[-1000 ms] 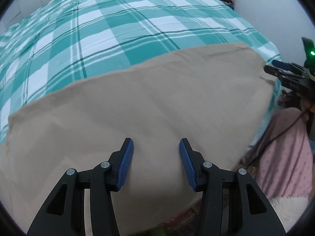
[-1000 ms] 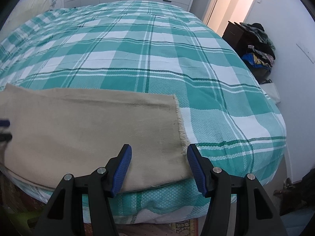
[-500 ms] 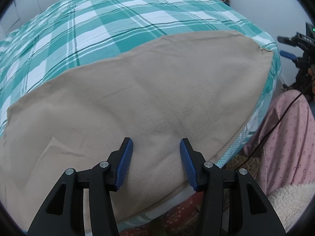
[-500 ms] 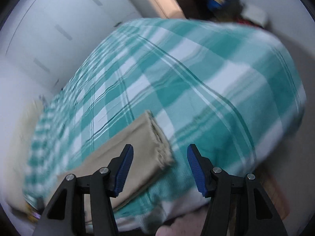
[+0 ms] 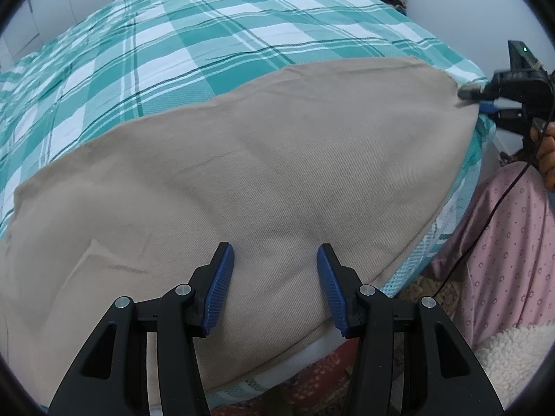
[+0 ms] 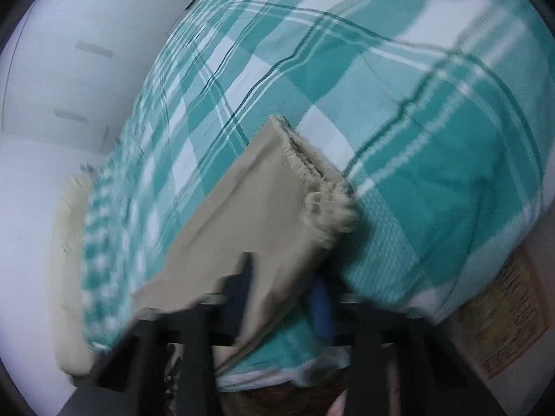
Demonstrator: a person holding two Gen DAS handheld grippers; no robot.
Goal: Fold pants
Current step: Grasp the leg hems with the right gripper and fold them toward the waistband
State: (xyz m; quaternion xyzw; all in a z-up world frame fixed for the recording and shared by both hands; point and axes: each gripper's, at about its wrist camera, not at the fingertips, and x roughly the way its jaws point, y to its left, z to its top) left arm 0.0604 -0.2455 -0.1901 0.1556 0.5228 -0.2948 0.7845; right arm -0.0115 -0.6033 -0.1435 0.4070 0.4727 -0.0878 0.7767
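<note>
Pants (image 5: 242,180) of tan cloth lie flat along the near edge of the bed (image 5: 208,34), on its green-and-white checked cover, with the frayed hem end at the bed's near right corner. We see the right hand-held gripper (image 6: 277,298) clamped on the lower edge of that hem end, cloth pinched between its blue pads; the right wrist view is smeared with motion, so how deep the bite goes we can only guess, and it looks shallow. The left hand-held gripper (image 5: 274,284) hangs over the middle of the pants with its jaws half apart and nothing between them.

We judge the main risk to be the grip: the hem shows several stacked layers with loose threads, and a shallow pinch may take only the top layer, so the leg would split open as it is carried over. A quick pull could also drag the whole garment off the near edge, since part of it already droops there. The cover may wrinkle up with the cloth too.

We can read no brand, label or writing anywhere.
</note>
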